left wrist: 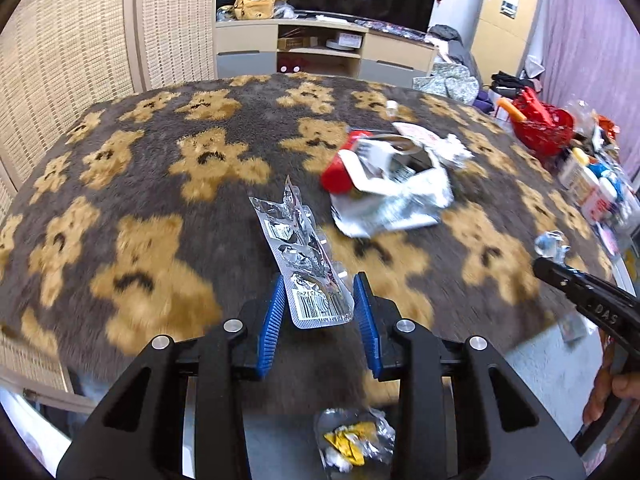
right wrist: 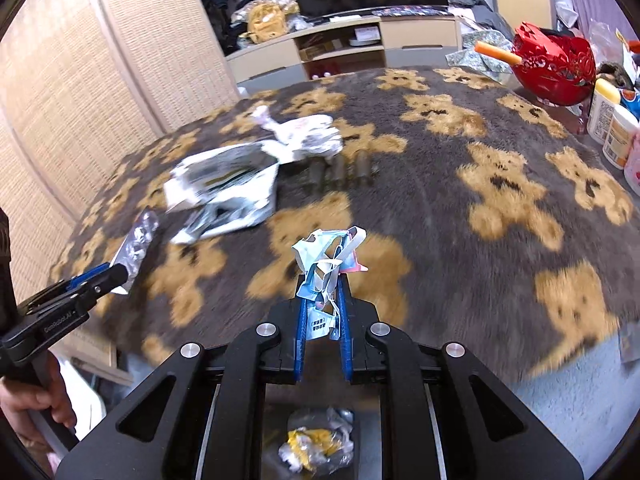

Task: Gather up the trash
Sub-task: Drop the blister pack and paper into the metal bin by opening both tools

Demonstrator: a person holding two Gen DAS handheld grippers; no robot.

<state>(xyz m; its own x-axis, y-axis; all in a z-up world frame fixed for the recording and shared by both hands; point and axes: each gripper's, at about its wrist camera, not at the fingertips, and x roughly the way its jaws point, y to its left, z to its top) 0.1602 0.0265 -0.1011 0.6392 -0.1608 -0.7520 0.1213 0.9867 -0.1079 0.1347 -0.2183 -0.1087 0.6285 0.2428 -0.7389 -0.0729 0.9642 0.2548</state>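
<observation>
Trash is partly gathered: a used blister pack point(left wrist: 310, 264) sits clamped between the narrowed jaws of the left gripper point(left wrist: 320, 304), and a crumpled paper wrapper point(right wrist: 328, 268) is pinched in the nearly closed right gripper point(right wrist: 323, 312), both lifted over the near edge of the bear-print blanket point(left wrist: 160, 208). Below them, a bin point(right wrist: 320, 444) already holds yellow and silver scraps. Left on the blanket, by my reading: a torn white packet point(right wrist: 228, 188), a red container point(left wrist: 340, 176) and crumpled tissue point(right wrist: 308, 136)
</observation>
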